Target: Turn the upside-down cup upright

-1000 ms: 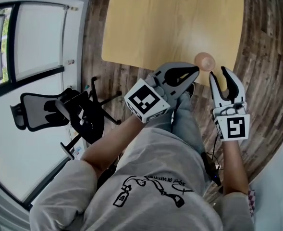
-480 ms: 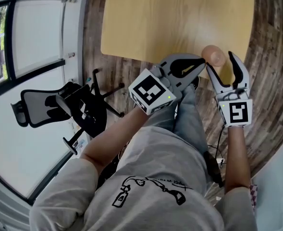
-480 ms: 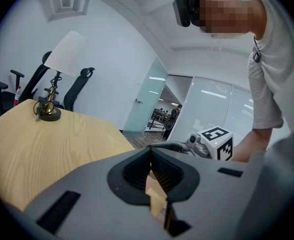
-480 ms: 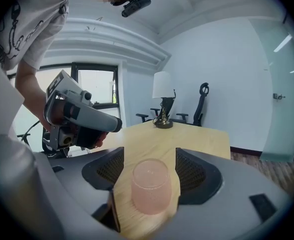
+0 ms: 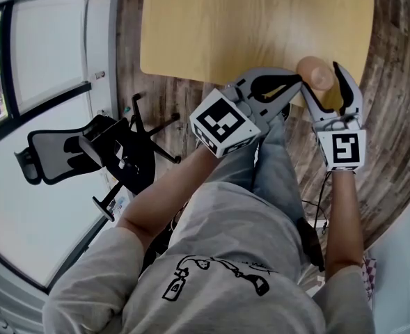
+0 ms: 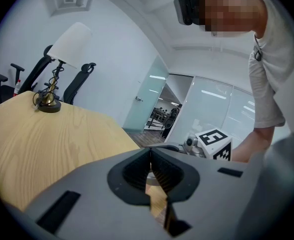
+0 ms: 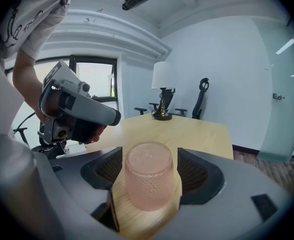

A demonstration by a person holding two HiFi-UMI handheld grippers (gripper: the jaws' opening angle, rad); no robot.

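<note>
A pink dimpled glass cup [image 7: 149,181] stands on the near right corner of the wooden table [image 5: 225,33]. I cannot tell whether its upper end is the mouth or the base. My right gripper [image 7: 150,171] straddles the cup [image 5: 314,74], and its jaws are opening, with a gap between each pad and the glass. In the head view the right gripper [image 5: 323,82] sits at the table's edge. My left gripper [image 5: 296,81] is shut on nothing, its tip just left of the cup. Its closed jaws [image 6: 150,154] fill the left gripper view.
A table lamp [image 6: 52,101] with a white shade stands at the table's far end [image 7: 161,115]. A black office chair [image 5: 86,158] is on the plank floor to the left, beside a glass wall. More chairs stand behind the table.
Both grippers have sunk toward the table's near edge. The right jaws have spread wider and now stand on either side of the cup, which lay ahead of them before.
</note>
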